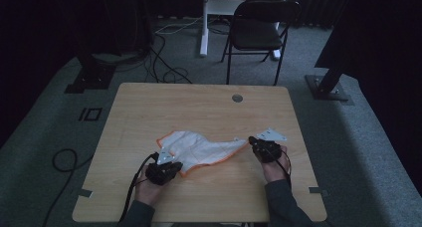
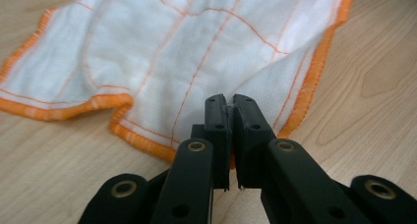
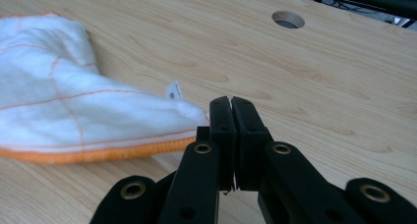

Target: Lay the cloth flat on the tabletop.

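With both your grippers clamped onto the cloth (image 1: pixel 199 148), you are at the step of taking hold before a fold or a spread, as I read it. That white cloth with its orange hem lies rumpled on the table (image 1: pixel 149 107), well on your side of the round cable hole (image 1: pixel 237 98) and a little toward your left of it.

Your left gripper (image 1: pixel 171 165) sits at the cloth's near-left corner. In the left gripper view its jaws stand pressed together, and the hem (image 2: pixel 300 96) runs down beside and under them, so it grips that corner. Your right gripper (image 1: pixel 253 142) is at the cloth's far-right tip, the end nearest the cable hole. In the right gripper view its jaws are likewise clenched, with the pointed corner and its small label (image 3: pixel 172 91) ending just at the jaw tips. The fabric vanishes behind the black jaws there, so I take it as pinched, though how much is caught I cannot tell.

Next, you probably need to draw the two corners away from each other to pull the slack middle flat, keeping both holds firm. Lift evenly: the right grip looks thin, and a sharp tug may slip the tip free.
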Demonstrator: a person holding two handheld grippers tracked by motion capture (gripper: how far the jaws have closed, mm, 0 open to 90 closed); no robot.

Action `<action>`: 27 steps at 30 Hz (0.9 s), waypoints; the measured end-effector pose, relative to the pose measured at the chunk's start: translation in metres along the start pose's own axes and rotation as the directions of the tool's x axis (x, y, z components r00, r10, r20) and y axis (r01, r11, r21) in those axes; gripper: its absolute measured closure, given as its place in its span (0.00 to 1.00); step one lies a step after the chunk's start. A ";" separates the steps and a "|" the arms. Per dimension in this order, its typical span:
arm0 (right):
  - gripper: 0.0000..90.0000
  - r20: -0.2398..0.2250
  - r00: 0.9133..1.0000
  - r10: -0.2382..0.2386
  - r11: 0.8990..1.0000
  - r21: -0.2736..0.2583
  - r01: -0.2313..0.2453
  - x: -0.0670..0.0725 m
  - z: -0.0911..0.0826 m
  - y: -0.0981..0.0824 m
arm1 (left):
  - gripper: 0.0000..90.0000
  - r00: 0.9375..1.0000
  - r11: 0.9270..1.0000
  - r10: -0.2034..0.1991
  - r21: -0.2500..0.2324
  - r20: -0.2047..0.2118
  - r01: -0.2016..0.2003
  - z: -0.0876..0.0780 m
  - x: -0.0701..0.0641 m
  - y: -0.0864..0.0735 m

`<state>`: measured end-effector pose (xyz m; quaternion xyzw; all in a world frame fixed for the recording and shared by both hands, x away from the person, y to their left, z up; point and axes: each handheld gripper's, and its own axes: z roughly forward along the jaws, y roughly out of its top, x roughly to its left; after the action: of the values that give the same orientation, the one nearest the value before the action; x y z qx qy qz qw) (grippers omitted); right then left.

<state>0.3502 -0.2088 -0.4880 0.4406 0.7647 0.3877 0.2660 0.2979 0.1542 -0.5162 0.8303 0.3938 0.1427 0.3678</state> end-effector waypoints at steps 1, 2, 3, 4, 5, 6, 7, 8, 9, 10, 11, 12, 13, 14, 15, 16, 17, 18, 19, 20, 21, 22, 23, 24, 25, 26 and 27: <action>0.99 -0.001 1.000 0.000 1.000 -0.002 0.000 0.000 -0.001 0.000 | 0.96 1.000 1.000 0.001 -0.002 -0.002 -0.001 -0.001 0.000 0.000; 0.99 0.001 1.000 0.001 1.000 -0.005 0.000 0.000 -0.001 0.000 | 0.96 1.000 1.000 0.004 -0.001 -0.002 -0.004 -0.002 0.000 0.001; 0.99 0.001 1.000 0.002 1.000 -0.006 -0.002 0.000 -0.001 0.001 | 0.97 1.000 1.000 0.002 -0.005 -0.002 -0.002 -0.003 0.000 0.001; 0.99 0.001 1.000 0.000 1.000 -0.008 0.000 -0.001 -0.002 0.001 | 0.97 1.000 1.000 0.002 -0.008 -0.001 -0.002 -0.005 0.000 0.001; 0.99 -0.003 1.000 0.002 1.000 -0.009 -0.002 -0.001 -0.002 0.001 | 0.97 1.000 1.000 0.003 -0.009 -0.003 -0.003 -0.007 0.001 0.000; 0.98 -0.008 1.000 0.001 1.000 -0.009 -0.001 -0.001 -0.002 0.002 | 0.97 1.000 1.000 0.001 -0.009 -0.006 -0.001 -0.008 0.002 -0.001; 0.98 -0.014 1.000 -0.002 1.000 -0.009 0.002 0.000 -0.002 0.002 | 0.97 1.000 1.000 -0.004 -0.007 -0.008 0.004 -0.009 0.003 -0.002; 0.98 -0.021 1.000 -0.006 1.000 -0.011 0.006 0.001 -0.002 0.002 | 0.97 1.000 1.000 -0.003 0.001 -0.009 0.003 -0.009 0.004 -0.004; 0.97 -0.028 1.000 -0.009 1.000 -0.010 0.009 0.002 -0.002 0.002 | 0.97 1.000 1.000 -0.003 0.008 -0.012 0.003 -0.010 0.005 -0.006; 0.97 -0.031 0.999 -0.016 1.000 -0.013 0.015 0.004 -0.002 0.001 | 0.97 1.000 1.000 -0.001 0.022 -0.019 0.001 -0.010 0.005 -0.008; 0.97 -0.031 0.999 -0.016 1.000 -0.013 0.015 0.004 -0.002 0.001 | 0.97 1.000 1.000 -0.001 0.022 -0.019 0.001 -0.010 0.005 -0.008; 0.96 -0.026 0.999 -0.024 1.000 -0.011 0.023 0.005 -0.002 0.001 | 0.97 1.000 0.999 0.001 0.039 -0.029 0.000 -0.012 0.005 -0.014; 0.93 -0.041 0.999 -0.021 1.000 -0.012 0.021 0.006 -0.001 0.001 | 0.97 0.999 0.999 0.000 0.044 -0.033 0.002 -0.013 0.005 -0.017; 0.92 -0.045 0.999 -0.022 1.000 -0.009 0.021 0.006 -0.001 0.000 | 0.97 0.999 0.999 -0.005 0.049 -0.038 0.007 -0.014 0.007 -0.020; 0.92 -0.045 0.999 -0.026 1.000 -0.006 0.025 0.006 0.000 0.000 | 0.97 0.999 0.998 -0.010 0.059 -0.045 0.012 -0.016 0.009 -0.023; 0.91 -0.050 0.998 -0.026 1.000 -0.004 0.026 0.007 0.001 0.000 | 0.96 0.999 0.998 -0.013 0.061 -0.050 0.016 -0.017 0.010 -0.025; 0.91 -0.055 0.998 -0.026 1.000 -0.001 0.026 0.008 0.002 0.000 | 0.96 0.998 0.998 -0.018 0.063 -0.054 0.021 -0.018 0.012 -0.027; 0.90 -0.057 0.998 -0.028 1.000 0.000 0.028 0.009 0.003 0.000 | 0.96 0.998 0.997 -0.027 0.065 -0.062 0.031 -0.019 0.014 -0.029; 0.90 -0.062 0.998 -0.031 0.999 0.003 0.032 0.011 0.005 -0.001 | 0.96 0.997 0.997 -0.031 0.066 -0.069 0.036 -0.020 0.016 -0.030; 0.90 -0.067 0.997 -0.034 0.999 0.005 0.034 0.013 0.006 -0.001 | 0.96 0.997 0.997 -0.033 0.067 -0.075 0.038 -0.021 0.017 -0.031; 0.90 -0.073 0.997 -0.040 0.999 0.005 0.040 0.014 0.008 0.000 | 0.96 0.996 0.997 -0.037 0.069 -0.081 0.043 -0.022 0.019 -0.032; 0.89 -0.077 0.996 -0.042 0.999 0.006 0.042 0.016 0.009 0.000 | 0.95 0.996 0.997 -0.037 0.071 -0.085 0.043 -0.022 0.020 -0.032; 0.89 -0.081 0.996 -0.041 0.999 0.008 0.042 0.018 0.011 0.000 | 0.95 0.995 0.996 -0.041 0.074 -0.093 0.048 -0.022 0.021 -0.033; 0.89 -0.087 0.995 -0.042 0.999 0.011 0.043 0.020 0.013 0.000 | 0.95 0.994 0.996 -0.044 0.074 -0.096 0.052 -0.022 0.022 -0.034; 0.88 -0.091 0.995 -0.044 0.999 0.011 0.045 0.021 0.014 0.000 | 0.94 0.993 0.996 -0.042 0.080 -0.107 0.050 -0.022 0.024 -0.034; 0.88 -0.097 0.994 -0.048 0.999 0.013 0.049 0.023 0.017 0.001 | 0.94 0.993 0.995 -0.043 0.083 -0.110 0.053 -0.022 0.025 -0.035; 0.88 -0.099 0.994 -0.050 0.999 0.015 0.052 0.025 0.018 0.001 | 0.93 0.993 0.995 -0.045 0.080 -0.112 0.055 -0.022 0.026 -0.035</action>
<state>0.3523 -0.1801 -0.4990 0.4036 0.7912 0.3955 0.2338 0.2836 0.1994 -0.5273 0.8256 0.4398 0.1625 0.3139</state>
